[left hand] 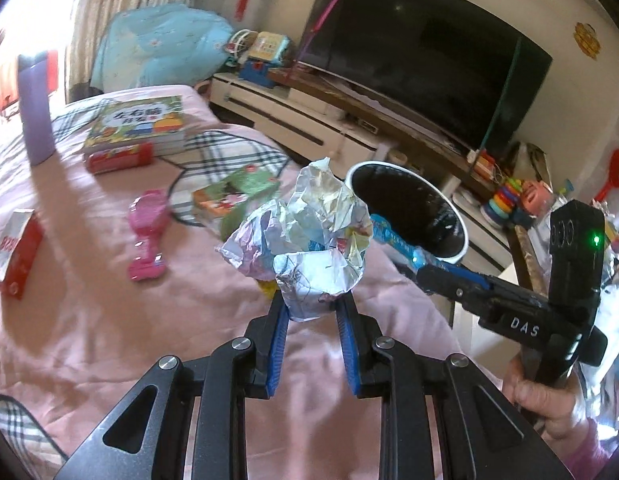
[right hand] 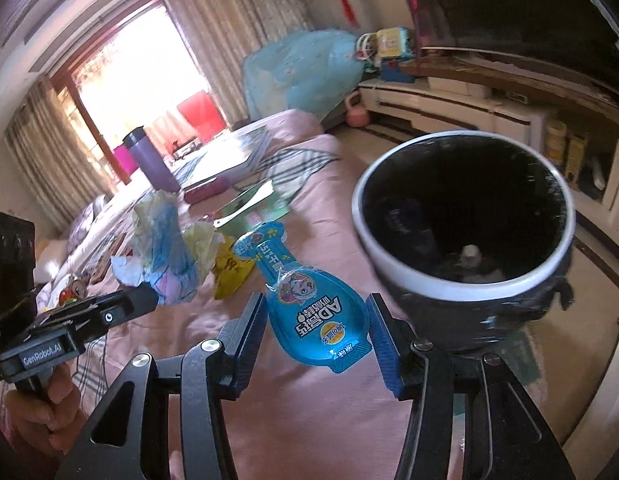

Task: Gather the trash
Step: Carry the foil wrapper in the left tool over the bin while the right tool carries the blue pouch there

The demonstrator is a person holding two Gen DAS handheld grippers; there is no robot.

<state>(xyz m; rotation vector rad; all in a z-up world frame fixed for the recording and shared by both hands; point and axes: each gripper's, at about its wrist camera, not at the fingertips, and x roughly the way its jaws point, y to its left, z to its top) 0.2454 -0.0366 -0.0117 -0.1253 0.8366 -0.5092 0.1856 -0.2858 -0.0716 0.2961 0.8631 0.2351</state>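
Note:
My left gripper (left hand: 311,304) is shut on a crumpled ball of silvery printed paper (left hand: 309,236), held up above the pink bed. The same paper ball (right hand: 165,256) appears at the left in the right wrist view, in the other gripper's tips. My right gripper (right hand: 317,320) is shut on a flat blue plastic pouch (right hand: 309,312) with cartoon print, gripped across its wide end. That pouch (left hand: 393,236) also shows in the left wrist view, pointing toward a black bin with a white rim (left hand: 409,208). The bin (right hand: 465,236) stands just right of the pouch and holds some scraps at the bottom.
On the pink bedspread (left hand: 109,320) lie a picture book (left hand: 141,124), a red box (left hand: 117,160), a pink toy (left hand: 147,232), a green packet (left hand: 237,196), a red-and-white carton (left hand: 13,252) and a purple bottle (left hand: 35,112). A yellow wrapper (right hand: 229,268) lies there too. A TV (left hand: 425,52) on a low cabinet stands beyond.

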